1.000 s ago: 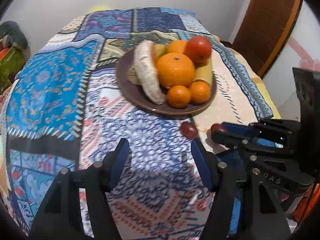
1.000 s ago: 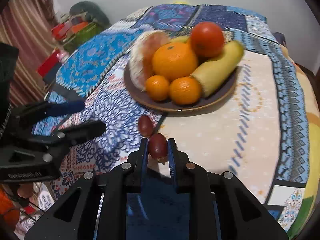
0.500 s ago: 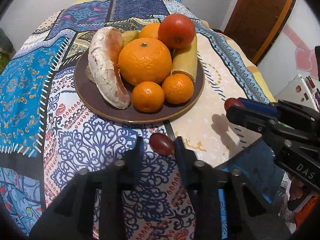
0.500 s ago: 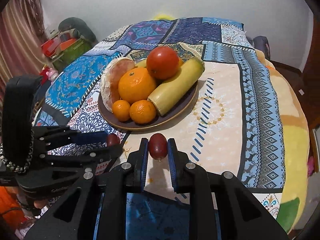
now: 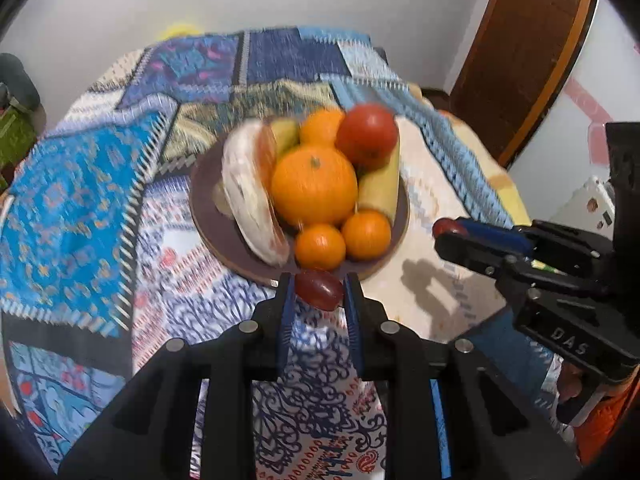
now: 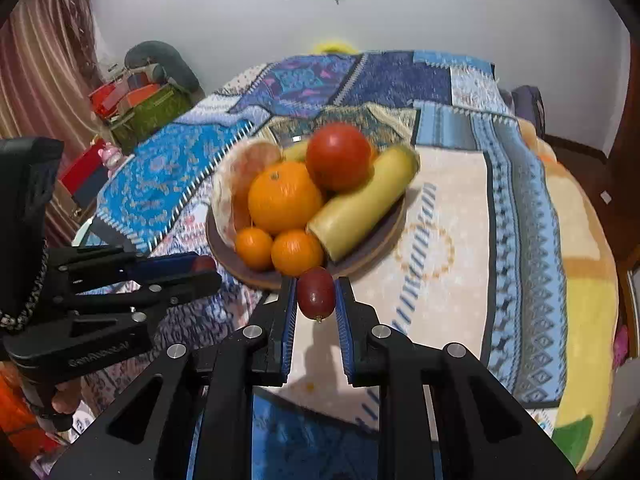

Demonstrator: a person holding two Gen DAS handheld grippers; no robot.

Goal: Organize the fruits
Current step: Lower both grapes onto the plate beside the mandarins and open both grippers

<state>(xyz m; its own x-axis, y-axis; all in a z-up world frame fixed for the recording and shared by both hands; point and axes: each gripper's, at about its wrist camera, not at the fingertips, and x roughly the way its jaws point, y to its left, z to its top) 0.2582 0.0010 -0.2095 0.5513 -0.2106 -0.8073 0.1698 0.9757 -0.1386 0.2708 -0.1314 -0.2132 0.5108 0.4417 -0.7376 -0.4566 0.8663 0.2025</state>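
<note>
Left gripper (image 5: pixel 319 294): jaws clamped on dark red grape (image 5: pixel 319 289), oval, glossy, lying crosswise, raised just before near rim of plate (image 5: pixel 208 232).
Right gripper (image 6: pixel 316 295): jaws closed on second red grape (image 6: pixel 315 293), upright, small stem nub at bottom.
Plate: brown, round, on patterned blue cloth (image 5: pixel 80 200); holds large orange (image 5: pixel 314 190), two small oranges, red tomato (image 5: pixel 367 136), yellow banana (image 6: pixel 360 204), peeled citrus segment (image 5: pixel 252 200).

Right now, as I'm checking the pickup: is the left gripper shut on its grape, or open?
Shut. The left gripper has both jaws pressed against the red grape, just before the plate.
</note>
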